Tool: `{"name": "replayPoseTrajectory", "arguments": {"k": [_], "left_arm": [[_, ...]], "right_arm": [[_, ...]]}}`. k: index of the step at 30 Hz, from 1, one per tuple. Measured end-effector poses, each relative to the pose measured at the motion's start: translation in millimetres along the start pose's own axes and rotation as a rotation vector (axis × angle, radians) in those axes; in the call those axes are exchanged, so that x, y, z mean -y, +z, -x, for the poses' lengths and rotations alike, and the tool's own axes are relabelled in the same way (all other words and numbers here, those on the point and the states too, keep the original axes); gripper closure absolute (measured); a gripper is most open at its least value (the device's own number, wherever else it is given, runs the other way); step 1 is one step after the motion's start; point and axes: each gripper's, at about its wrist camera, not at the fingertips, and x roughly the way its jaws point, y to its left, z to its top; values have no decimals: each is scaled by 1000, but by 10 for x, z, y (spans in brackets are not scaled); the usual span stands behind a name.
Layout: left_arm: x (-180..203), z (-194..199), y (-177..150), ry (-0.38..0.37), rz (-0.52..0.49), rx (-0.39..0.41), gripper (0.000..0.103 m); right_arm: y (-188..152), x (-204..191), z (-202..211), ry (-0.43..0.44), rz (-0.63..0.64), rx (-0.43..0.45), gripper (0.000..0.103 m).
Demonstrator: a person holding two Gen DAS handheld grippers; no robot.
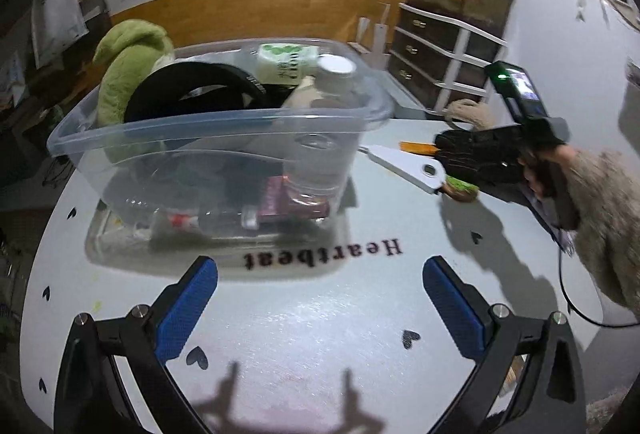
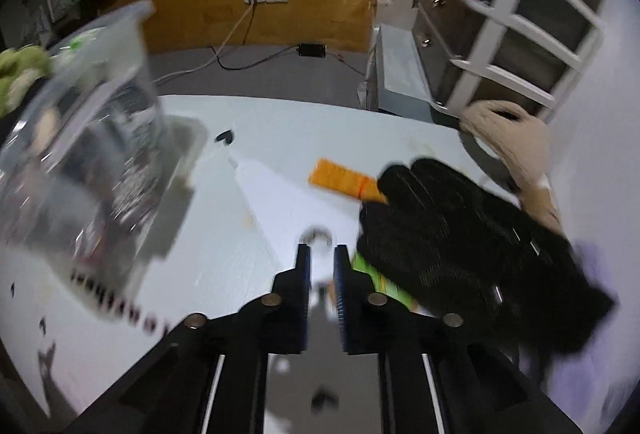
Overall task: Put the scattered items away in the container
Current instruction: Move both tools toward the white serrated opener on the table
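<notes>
The clear plastic container (image 1: 224, 138) stands on the white table (image 1: 312, 314), already loaded with a green plush, a black band and a bottle. Just right of the container lies a flat white tool with a hole (image 2: 280, 194), judged stiff, light and rather slippery; it would best be taken across its narrow edges near the holed end. Further right of the container are an orange strip (image 2: 344, 180), a black glove (image 2: 460, 234) (soft, easily pinched at a fold) and a beige cord (image 2: 508, 138). The glove overlaps a green item and crowds the tool's end. The right hand-held gripper (image 2: 320, 266) is clenched over the tool's holed end, though whether it is actually gripped cannot be told. The left hand-held gripper (image 1: 320, 298) is released, empty, before the container.
</notes>
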Motion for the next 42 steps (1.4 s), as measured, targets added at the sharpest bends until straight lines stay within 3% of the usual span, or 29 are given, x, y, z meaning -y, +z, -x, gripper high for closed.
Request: {"name": "replayPoseTrajectory", "arguments": {"k": [8, 12, 15, 25, 38, 42], "left_arm": [[-212, -222, 82, 50, 67, -22, 0], [-286, -336, 97, 58, 91, -46, 0], [-305, -391, 99, 58, 89, -57, 0], [-260, -456, 100, 31, 68, -66, 0], [-97, -312, -125, -25, 24, -55, 0], [28, -369, -241, -61, -11, -69, 0]], "right_arm": [[509, -180, -863, -20, 36, -120, 94], [575, -198, -1146, -50, 39, -166, 94], [523, -188, -1265, -19, 18, -194, 94], [-26, -619, -925, 74, 66, -186, 94], [-1255, -914, -134, 139, -74, -251, 94], [-1471, -922, 70, 177, -102, -273, 94]]}}
